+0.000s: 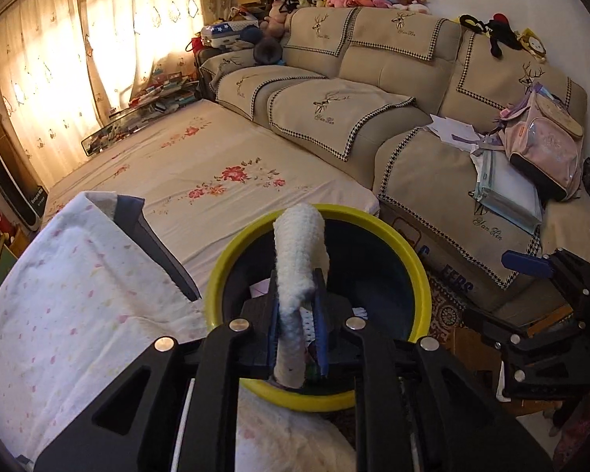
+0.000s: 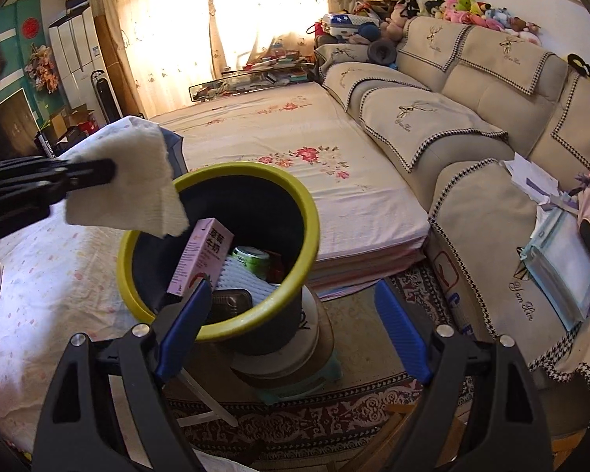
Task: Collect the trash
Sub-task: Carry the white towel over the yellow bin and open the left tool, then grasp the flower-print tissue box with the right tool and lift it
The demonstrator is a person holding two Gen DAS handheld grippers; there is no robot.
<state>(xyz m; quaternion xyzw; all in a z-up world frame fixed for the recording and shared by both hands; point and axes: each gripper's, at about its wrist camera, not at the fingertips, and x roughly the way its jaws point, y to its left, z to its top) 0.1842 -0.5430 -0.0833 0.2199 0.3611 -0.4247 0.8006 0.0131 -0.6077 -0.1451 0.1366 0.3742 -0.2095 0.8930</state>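
A white knitted cloth (image 1: 301, 271), loosely rolled and limp, hangs over the open mouth of a dark, yellow-rimmed trash bin (image 2: 295, 196) that stands upright beside a sheet-covered table, already holding a pink milk carton (image 2: 200, 261) leaning on its wall, a green can (image 2: 251, 259) and a black tray (image 2: 232, 303)

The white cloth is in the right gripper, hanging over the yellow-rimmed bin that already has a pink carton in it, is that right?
Not quite. The left gripper holds the white cloth, as the left wrist view shows; the right gripper is open and empty. The rest stands: the cloth hangs over the yellow-rimmed bin, with the pink carton inside.
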